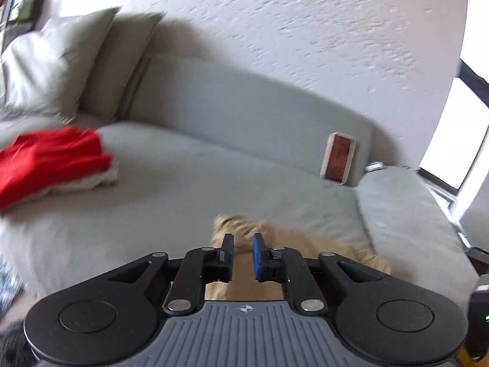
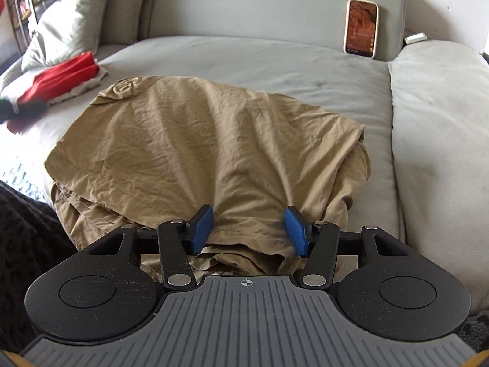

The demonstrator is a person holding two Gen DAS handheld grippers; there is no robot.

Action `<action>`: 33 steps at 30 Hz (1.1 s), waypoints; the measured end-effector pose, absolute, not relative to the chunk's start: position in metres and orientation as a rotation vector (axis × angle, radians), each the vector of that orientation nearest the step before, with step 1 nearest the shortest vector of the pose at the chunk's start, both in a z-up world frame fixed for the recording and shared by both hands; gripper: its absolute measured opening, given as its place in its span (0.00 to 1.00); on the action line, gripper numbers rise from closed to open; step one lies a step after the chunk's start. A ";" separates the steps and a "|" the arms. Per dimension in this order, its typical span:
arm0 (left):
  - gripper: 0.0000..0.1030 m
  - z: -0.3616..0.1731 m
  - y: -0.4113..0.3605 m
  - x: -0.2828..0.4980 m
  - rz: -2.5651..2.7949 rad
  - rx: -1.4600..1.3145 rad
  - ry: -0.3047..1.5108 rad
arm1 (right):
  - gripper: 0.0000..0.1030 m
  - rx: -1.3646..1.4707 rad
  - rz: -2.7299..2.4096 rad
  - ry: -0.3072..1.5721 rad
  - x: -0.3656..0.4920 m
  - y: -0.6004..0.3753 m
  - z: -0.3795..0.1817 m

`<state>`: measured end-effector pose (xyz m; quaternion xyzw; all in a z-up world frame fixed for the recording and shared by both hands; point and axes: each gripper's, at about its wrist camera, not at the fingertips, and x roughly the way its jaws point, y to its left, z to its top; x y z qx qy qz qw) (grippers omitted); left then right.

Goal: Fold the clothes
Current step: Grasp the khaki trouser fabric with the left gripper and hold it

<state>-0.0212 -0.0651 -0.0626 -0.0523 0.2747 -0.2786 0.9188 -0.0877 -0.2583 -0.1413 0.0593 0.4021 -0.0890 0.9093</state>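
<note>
Two narrow-set fingers on the left gripper (image 1: 242, 252), parted by a slim gap with nothing visibly pinched between them, hovering over a bunched tip of the tan garment (image 1: 244, 229) on the grey sofa (image 1: 189, 183); blurred throughout, so cloth contact impossible to confirm. Further left, a red folded piece (image 1: 52, 159) stacked on something pale, with a soft cushion (image 1: 52, 61) behind and a phone (image 1: 339, 160) propped on the backrest. Best to drop onto a single hem edge rather than a wad, and to close only once fabric sits between the pads. Over on the right wrist view, much sharper: right gripper (image 2: 249, 229) spread wide, released, straddling the near hem of the tan garment (image 2: 198, 140), which lies crumpled, thin and creased, partly doubled over itself in the middle of the seat. Probably wise to pinch the top layer alone, lift low, and pull taut before laying over, since light wrinkly cloth likely drags lower layers along. Round stitched emblem (image 2: 128, 87) at the far left corner.
</note>
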 end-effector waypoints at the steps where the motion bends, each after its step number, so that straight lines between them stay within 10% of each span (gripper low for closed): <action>1: 0.14 -0.062 -0.073 -0.018 -0.605 -0.097 0.561 | 0.56 0.121 -0.184 0.828 -0.087 -0.258 -0.141; 14: 0.09 -0.143 -0.108 0.045 -0.635 -0.035 0.946 | 0.56 0.117 -0.174 0.830 -0.088 -0.259 -0.142; 33: 0.09 -0.145 -0.101 0.031 -0.689 0.027 0.899 | 0.49 0.138 -0.235 0.696 -0.008 -0.265 -0.102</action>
